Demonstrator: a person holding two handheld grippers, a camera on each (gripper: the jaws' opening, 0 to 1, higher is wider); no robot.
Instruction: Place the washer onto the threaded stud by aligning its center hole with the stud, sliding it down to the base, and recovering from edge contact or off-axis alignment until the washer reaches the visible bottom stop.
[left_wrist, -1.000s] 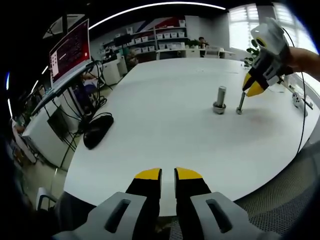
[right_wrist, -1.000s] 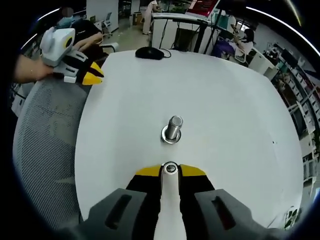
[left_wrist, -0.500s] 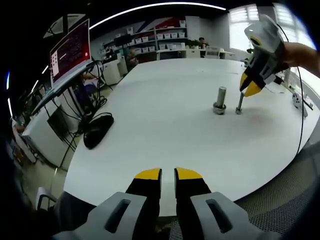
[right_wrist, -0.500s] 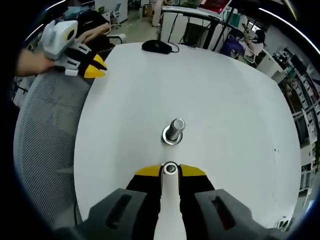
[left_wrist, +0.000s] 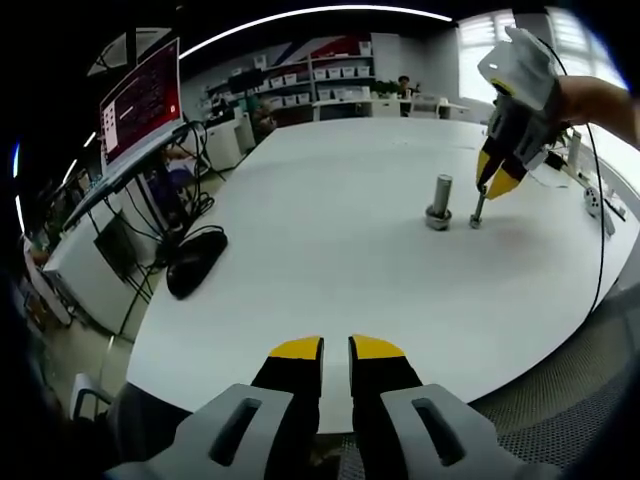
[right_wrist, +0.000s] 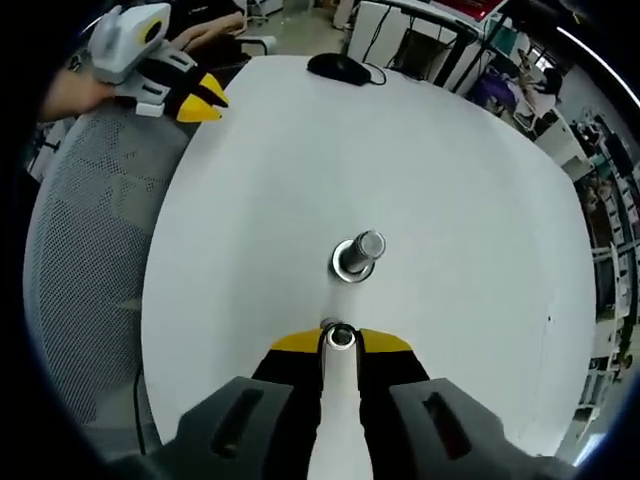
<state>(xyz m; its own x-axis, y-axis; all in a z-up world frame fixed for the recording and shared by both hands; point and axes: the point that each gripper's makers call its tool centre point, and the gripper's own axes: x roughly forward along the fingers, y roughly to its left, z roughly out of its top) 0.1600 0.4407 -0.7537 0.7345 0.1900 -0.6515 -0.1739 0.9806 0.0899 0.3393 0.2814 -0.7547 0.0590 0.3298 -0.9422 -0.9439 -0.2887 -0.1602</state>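
- Your right gripper (right_wrist: 341, 341) has its yellow-tipped jaws closed on a thin metal rod (right_wrist: 340, 400) with a round end; the rod runs up between the jaws and its tip sits level with the yellow pads.
- In the left gripper view, that same gripper (left_wrist: 497, 181) hangs over the far right part of the table, with the rod (left_wrist: 479, 208) pointing down and its lower end on or just above the tabletop; which of the two, you cannot tell.
- The threaded stud (right_wrist: 364, 252) stands upright just beyond the rod's tip, apart from it.
- A washer (right_wrist: 347, 270) lies flat around the foot of the stud, on the white table (right_wrist: 460, 180).
- Your left gripper (left_wrist: 336, 349) is held at the near edge of the table, its jaws narrow with a slim gap and nothing between them.
- In the right gripper view, the left gripper (right_wrist: 205, 97) sits at the far left edge of the table, over a grey mesh chair (right_wrist: 85, 260).
- A black computer mouse (left_wrist: 194, 260) lies near the table's left edge.
- A monitor (left_wrist: 138, 100) with a red screen stands beyond the mouse.
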